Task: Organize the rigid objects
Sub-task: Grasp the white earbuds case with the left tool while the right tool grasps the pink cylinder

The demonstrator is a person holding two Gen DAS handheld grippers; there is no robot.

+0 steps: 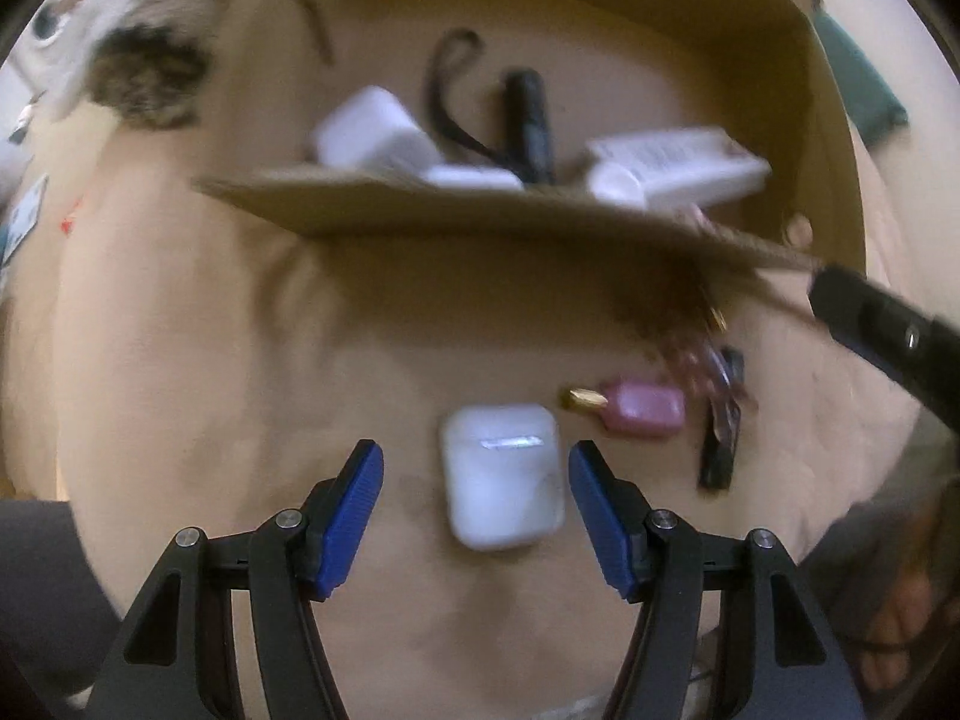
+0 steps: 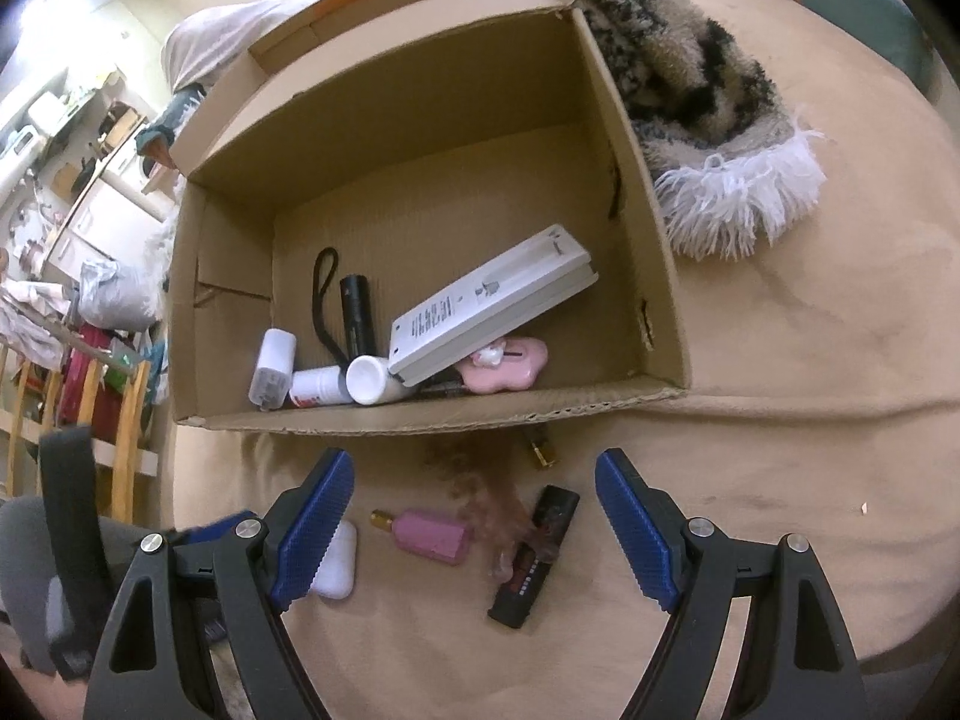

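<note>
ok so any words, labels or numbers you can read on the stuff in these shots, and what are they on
Nothing can be read.
Flat white rectangular device in the cardboard box: black print, too small.
Small white cylindrical bottle: red mark, too small.
Black rectangular lighter-like bar on the tan blanket: red and white marks, blurred.

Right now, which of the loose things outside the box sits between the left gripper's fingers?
The white earbud case. It lies between the open left gripper's fingers, untouched. The pink bottle and black stick lie off to its right.
</note>
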